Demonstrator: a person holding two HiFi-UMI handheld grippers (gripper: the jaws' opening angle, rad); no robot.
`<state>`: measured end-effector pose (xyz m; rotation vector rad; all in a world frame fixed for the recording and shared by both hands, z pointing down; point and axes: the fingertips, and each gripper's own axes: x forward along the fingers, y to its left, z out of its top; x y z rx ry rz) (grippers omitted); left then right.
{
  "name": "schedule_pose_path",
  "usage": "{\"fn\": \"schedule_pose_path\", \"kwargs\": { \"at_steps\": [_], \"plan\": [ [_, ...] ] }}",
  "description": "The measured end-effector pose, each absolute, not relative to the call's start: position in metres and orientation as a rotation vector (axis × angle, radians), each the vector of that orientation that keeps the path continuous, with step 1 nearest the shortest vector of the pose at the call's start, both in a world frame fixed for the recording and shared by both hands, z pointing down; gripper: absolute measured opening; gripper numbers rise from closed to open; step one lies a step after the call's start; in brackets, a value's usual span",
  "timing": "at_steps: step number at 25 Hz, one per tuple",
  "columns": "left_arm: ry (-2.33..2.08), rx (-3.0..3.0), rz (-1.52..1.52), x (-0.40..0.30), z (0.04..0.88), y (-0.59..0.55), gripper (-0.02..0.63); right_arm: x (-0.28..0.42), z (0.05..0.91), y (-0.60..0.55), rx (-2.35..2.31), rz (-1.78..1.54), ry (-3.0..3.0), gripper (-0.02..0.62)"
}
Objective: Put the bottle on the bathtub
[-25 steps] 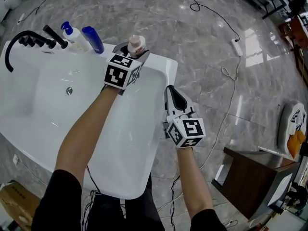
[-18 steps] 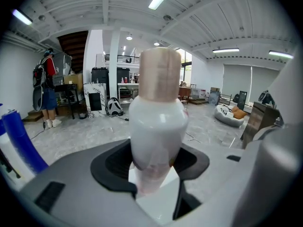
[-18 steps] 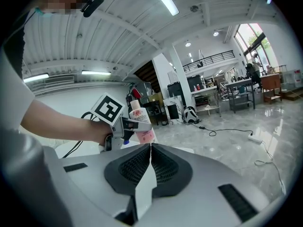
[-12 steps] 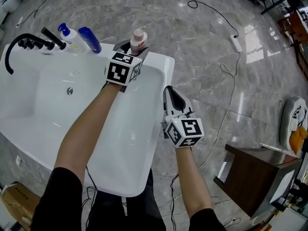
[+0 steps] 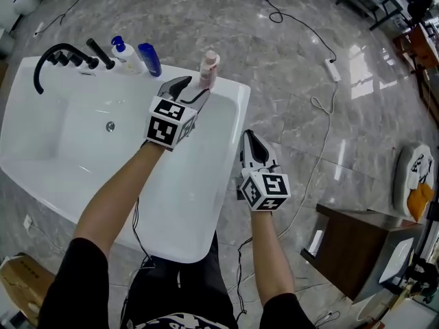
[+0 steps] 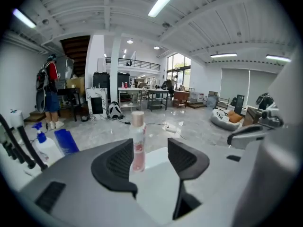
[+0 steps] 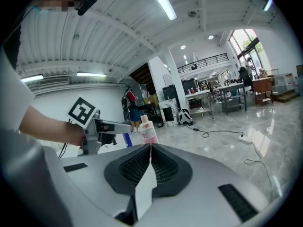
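Observation:
A pink and white bottle (image 5: 209,70) stands upright on the far rim of the white bathtub (image 5: 232,132). My left gripper (image 5: 185,89) is open just short of the bottle, with nothing between its jaws. In the left gripper view the bottle (image 6: 138,141) shows beyond the open jaws, free of them, near the left one. My right gripper (image 5: 252,142) hangs shut beside the tub's right edge, over the floor, and holds nothing. In the right gripper view the bottle (image 7: 148,132) appears further off, with the left gripper (image 7: 108,128) beside it.
A black tap (image 5: 60,59) sits at the tub's far left corner. A white pump bottle (image 5: 125,55) and a blue bottle (image 5: 149,59) stand on the rim beside it. Cables (image 5: 322,108) cross the grey marble floor. A dark wooden cabinet (image 5: 357,252) stands at the right.
My left gripper has opened, let go of the pink bottle and drawn back a little. The bottle now stands alone on the rim. The right gripper has stayed shut.

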<state>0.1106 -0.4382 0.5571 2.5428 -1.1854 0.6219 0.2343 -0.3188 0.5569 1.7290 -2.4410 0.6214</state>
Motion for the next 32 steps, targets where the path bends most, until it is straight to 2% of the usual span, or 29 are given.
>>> {"fn": "schedule_pose_path", "kwargs": {
  "at_steps": [9,20,32],
  "plan": [
    [-1.086,2.577,0.479,0.079,0.447,-0.289,0.219,0.229,0.454,-0.233,1.872,0.613,-2.406,0.026],
    [-1.011,2.601,0.325,0.044,0.355,-0.149,0.173,0.175,0.363,-0.115,1.781,0.515,-2.49,0.026],
    [-0.959,2.678,0.291,-0.009,0.318,-0.075,0.051,0.171,0.334,-0.027,1.892,0.504,-2.453,0.026]
  ]
}}
